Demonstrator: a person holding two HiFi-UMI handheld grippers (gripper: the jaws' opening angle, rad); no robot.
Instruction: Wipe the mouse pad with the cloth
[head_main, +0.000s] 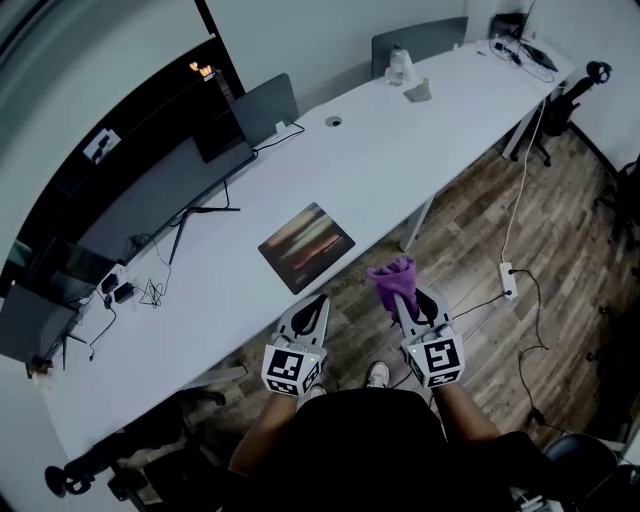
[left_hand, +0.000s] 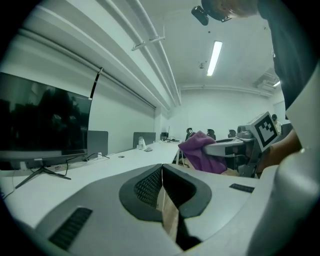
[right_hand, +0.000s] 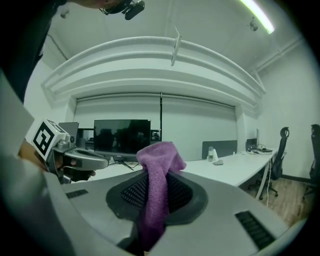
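The mouse pad (head_main: 306, 246), dark with a streaky sunset print, lies flat on the long white table (head_main: 400, 150) near its front edge. A purple cloth (head_main: 393, 278) sticks up from my right gripper (head_main: 405, 300), which is shut on it; in the right gripper view the cloth (right_hand: 159, 170) is pinched between the jaws and bunches above them. My left gripper (head_main: 318, 302) is beside it, shut with nothing in it; its jaws (left_hand: 162, 172) meet. Both grippers hover over the wood floor just off the table's front edge, short of the pad. The cloth (left_hand: 201, 150) also shows in the left gripper view.
A monitor (head_main: 150, 200) on a thin stand with trailing cables stands behind the pad at left. A laptop (head_main: 265, 108) sits further back, and a bottle (head_main: 398, 65) at the far end. A power strip (head_main: 507, 280) and cords lie on the floor at right.
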